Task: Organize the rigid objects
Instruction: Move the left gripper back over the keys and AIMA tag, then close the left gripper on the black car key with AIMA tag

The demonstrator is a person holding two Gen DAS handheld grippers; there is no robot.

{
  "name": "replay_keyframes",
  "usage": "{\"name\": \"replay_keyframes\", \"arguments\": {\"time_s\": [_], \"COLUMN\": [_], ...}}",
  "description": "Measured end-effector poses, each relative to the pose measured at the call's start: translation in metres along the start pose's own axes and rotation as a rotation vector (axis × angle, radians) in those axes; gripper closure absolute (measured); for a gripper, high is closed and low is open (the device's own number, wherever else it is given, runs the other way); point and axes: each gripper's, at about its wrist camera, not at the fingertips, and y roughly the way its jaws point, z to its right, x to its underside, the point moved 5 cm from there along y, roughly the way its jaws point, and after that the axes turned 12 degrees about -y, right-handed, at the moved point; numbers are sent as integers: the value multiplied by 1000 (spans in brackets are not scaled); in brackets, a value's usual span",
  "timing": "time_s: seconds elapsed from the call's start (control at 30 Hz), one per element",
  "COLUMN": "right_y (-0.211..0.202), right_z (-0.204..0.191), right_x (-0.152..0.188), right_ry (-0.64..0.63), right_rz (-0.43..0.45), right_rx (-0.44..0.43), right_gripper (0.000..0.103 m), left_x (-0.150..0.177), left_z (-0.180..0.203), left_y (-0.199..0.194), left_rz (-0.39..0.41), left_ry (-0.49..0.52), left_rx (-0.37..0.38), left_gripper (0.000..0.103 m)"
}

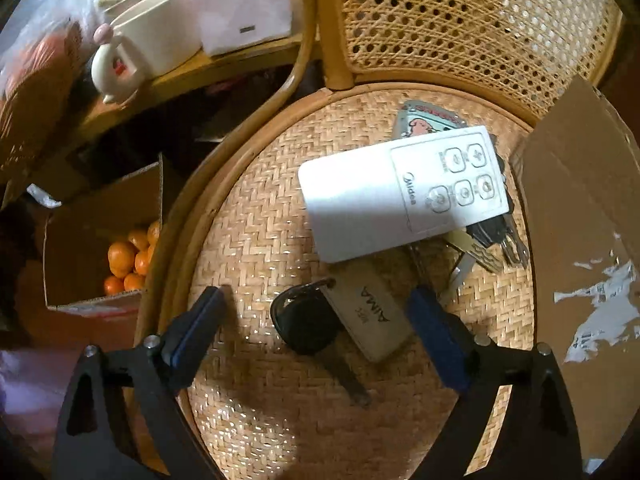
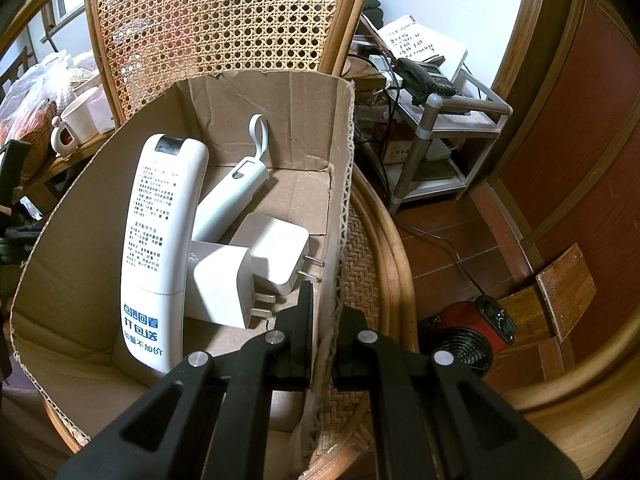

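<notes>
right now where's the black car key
In the left wrist view, the black car key lies on the woven chair seat between the open left claw fingers, touching the AIMA tag.

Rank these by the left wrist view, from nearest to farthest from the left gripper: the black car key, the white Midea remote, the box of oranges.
From the left gripper:
1. Black car key, between the open fingers on the woven seat.
2. White Midea remote, ahead, slightly right.
3. Box of oranges, far left, off the chair on the floor.
</notes>
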Motion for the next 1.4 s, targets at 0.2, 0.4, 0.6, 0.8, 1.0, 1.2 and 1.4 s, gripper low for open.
{"name": "replay_keyframes", "arguments": {"time_s": [0.2, 0.4, 0.6, 0.8, 1.0, 1.2, 1.4], "right_y": [0, 1, 1, 1, 1, 1, 1], "right_z": [0, -1, -1, -1, -1, -1, -1], "right_x": [0, 1, 0, 0, 0, 0, 0], "right_ry": [1, 0, -1, 0, 0, 0, 0], "right_rz": [0, 0, -1, 0, -1, 0, -1], "right_rx": [1, 0, 1, 1, 0, 0, 1], "right_gripper": [95, 95, 95, 95, 95, 95, 95], "left_x": [9, 11, 10, 9, 11, 13, 15], "left_z": [18, 30, 32, 25, 27, 28, 33], "left_y": [-10, -19, -22, -31, -33, -34, -38], "left_rz": [37, 34, 21, -12, 10, 10, 36], "left_ry": [86, 108, 111, 53, 93, 94, 123], "left_rx": [20, 71, 119, 206, 169, 166, 160], "left_gripper": [43, 67, 70, 101, 101, 101, 101]}}
